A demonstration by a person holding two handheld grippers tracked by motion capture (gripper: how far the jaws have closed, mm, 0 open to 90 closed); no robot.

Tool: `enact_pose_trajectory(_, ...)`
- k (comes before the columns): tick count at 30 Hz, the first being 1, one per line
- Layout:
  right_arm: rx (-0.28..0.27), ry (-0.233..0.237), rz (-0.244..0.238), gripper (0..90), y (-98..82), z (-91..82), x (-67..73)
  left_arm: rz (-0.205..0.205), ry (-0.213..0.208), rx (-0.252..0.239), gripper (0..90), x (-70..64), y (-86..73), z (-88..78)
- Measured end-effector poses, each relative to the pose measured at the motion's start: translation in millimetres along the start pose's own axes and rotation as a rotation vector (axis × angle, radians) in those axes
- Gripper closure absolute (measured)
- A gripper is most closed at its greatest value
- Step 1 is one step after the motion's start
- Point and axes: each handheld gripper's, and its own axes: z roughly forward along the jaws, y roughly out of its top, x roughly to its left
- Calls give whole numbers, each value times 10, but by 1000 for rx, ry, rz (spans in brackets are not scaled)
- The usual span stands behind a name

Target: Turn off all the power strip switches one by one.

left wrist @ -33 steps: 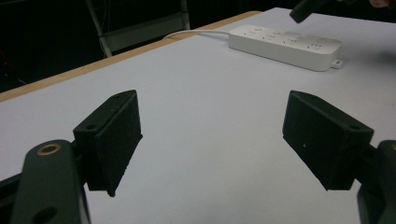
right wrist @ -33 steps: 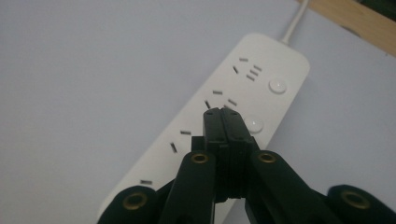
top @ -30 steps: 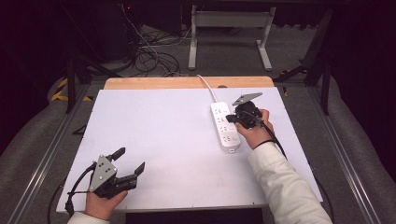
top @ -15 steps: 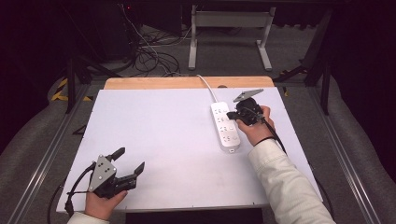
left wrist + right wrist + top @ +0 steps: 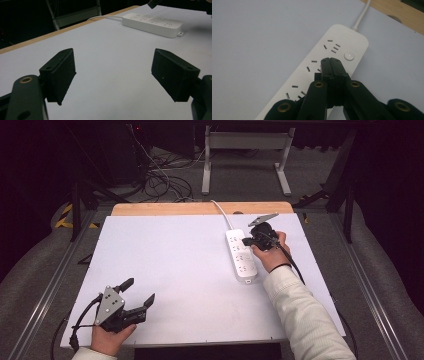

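Right gripper (image 5: 333, 62) clenched, jaws pressed together with nothing between, tips over the power strip (image 5: 317, 75) just short of its round button (image 5: 349, 55). In the high view, right gripper (image 5: 248, 240) at the strip's (image 5: 241, 256) far end, right of table centre; white cord (image 5: 222, 215) running off the far edge. Left gripper (image 5: 139, 294) released, jaws wide apart, held over the near-left corner of the table (image 5: 175, 255), well apart from the strip (image 5: 152, 23).
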Motion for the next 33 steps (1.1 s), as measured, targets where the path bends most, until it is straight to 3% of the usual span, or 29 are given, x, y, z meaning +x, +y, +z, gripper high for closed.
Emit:
enact_pose_trajectory(14, 42, -9, 10, 900, -46, 192, -62, 2, 2, 1, 199, 4, -1, 2)
enact_pose_trajectory(33, 59, -12, 18, 900, -74, 267, -83, 2, 0, 0, 199, 1, -1, -1)
